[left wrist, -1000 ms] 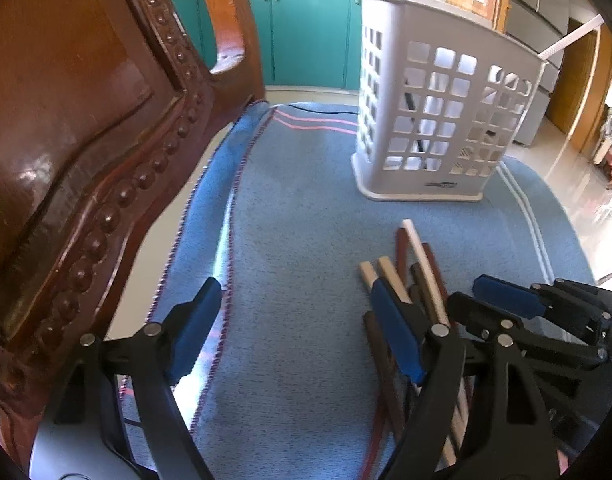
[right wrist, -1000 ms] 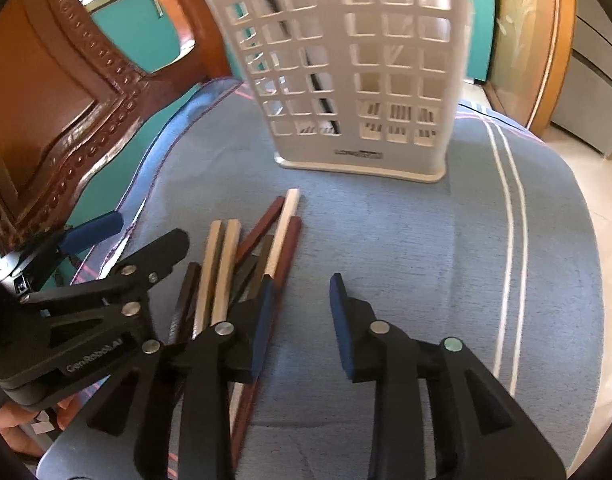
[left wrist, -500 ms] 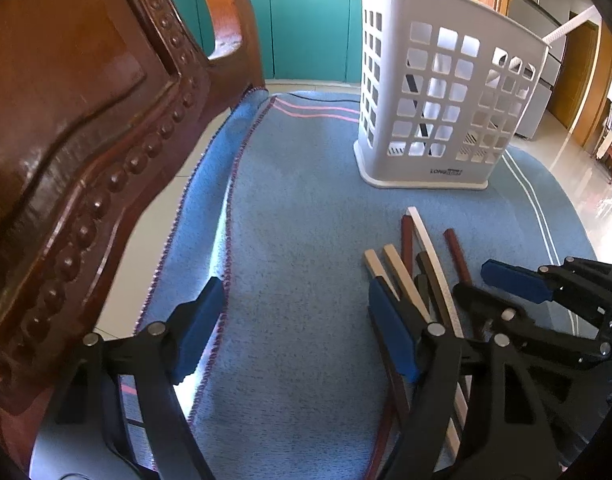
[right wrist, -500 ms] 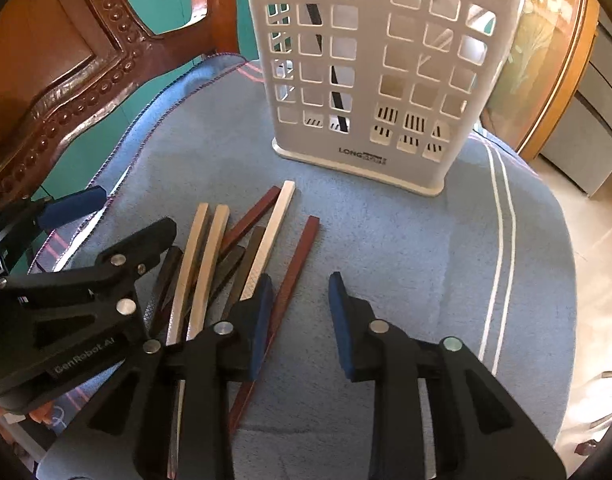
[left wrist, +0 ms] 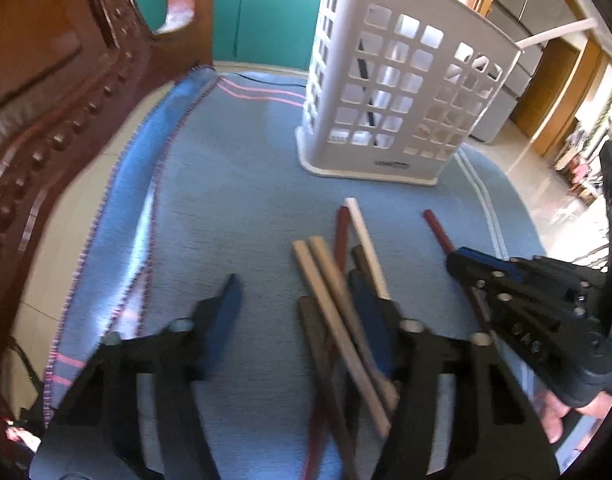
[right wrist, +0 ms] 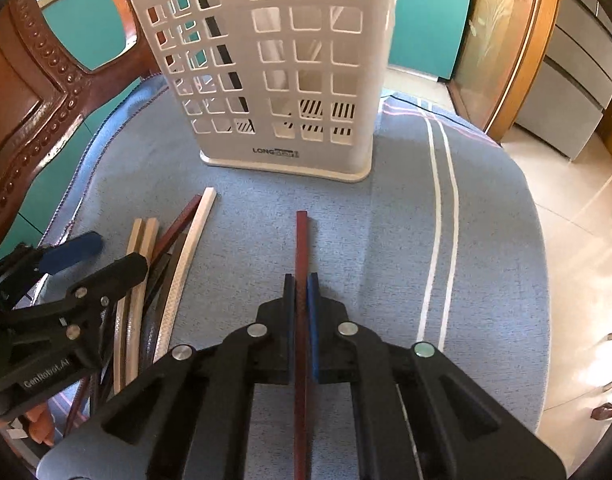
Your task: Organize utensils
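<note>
My right gripper pinches a dark red chopstick that points ahead at the white basket, while my left gripper hangs spread wide, its right finger over the chopstick pile.

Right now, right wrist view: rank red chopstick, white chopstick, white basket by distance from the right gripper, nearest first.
1. red chopstick: clamped in the right gripper, straight ahead.
2. white chopstick: ahead to the left, on the pile's edge.
3. white basket: farthest, upright at the back of the blue cloth.
</note>
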A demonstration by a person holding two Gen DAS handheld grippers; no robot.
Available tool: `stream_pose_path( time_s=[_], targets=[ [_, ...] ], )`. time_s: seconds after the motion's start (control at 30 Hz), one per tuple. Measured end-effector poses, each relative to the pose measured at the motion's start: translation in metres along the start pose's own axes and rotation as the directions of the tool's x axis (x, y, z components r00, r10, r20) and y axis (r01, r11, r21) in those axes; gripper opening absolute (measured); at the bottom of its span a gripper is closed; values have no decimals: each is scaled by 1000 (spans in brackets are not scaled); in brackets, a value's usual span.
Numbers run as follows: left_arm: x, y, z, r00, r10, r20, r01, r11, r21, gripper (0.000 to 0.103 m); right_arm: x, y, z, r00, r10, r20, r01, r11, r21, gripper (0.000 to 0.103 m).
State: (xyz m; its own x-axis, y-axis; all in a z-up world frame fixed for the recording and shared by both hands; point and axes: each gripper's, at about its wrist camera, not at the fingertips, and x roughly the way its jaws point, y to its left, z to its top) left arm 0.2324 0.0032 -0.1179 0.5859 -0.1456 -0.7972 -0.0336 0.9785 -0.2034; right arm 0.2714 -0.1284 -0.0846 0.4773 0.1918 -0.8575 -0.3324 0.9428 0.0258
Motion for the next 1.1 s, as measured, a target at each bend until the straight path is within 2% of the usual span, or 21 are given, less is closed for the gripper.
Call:
stream_pose_path(
  time_s=[0.13,0.33,0.47,0.53,0.6,0.63,0.67,0.77,0.8,0.9,1.1],
  targets=[
    [-1,-6,-4,999,-36,8,36,999,3,22,-2,-1,-1,1000,3,2,-3,1000,2,7],
    [6,-17,-2,994,-106,29,106,994,-19,19,-2,1,-2,1000,0,8,0,1000,2,8],
    [3,-26,5,985,-154,81,157,987,-27,19,-2,-1,-5,1000,14,9,-14,1000,14,8],
    [-1,-27,10,976,-187,113,191,981,-25,21,-3,-3,-5,1000,22,8,-22,1000,17,8],
    [-4,-24,15,968,-215,128,221,975,-33,45,-4,-4,-6,1000,24,8,-24,1000,16,8],
    [-6,-22,15,967,-211,141,219,975,-43,57,-4,-5,-6,1000,24,7,-24,1000,15,8],
    [-7,-20,16,968,-199,150,209,976,-56,57,-4,-6,-6,1000,25,7,-25,1000,15,8],
    [-7,-16,18,986,-120,114,126,991,-52,57,-5,-7,-6,1000,28,4,-28,999,20,8],
    [-5,-18,17,994,-57,95,59,998,-25,57,-5,-7,-6,1000,30,3,-30,999,21,8],
    [-7,-15,10,998,29,48,-32,998,55,46,-5,-8,-6,1000,31,0,-31,999,22,8],
    [-6,-32,-5,999,14,-41,-6,982,190,43,-5,-6,-5,1000,30,-3,-30,999,14,13]
  ],
)
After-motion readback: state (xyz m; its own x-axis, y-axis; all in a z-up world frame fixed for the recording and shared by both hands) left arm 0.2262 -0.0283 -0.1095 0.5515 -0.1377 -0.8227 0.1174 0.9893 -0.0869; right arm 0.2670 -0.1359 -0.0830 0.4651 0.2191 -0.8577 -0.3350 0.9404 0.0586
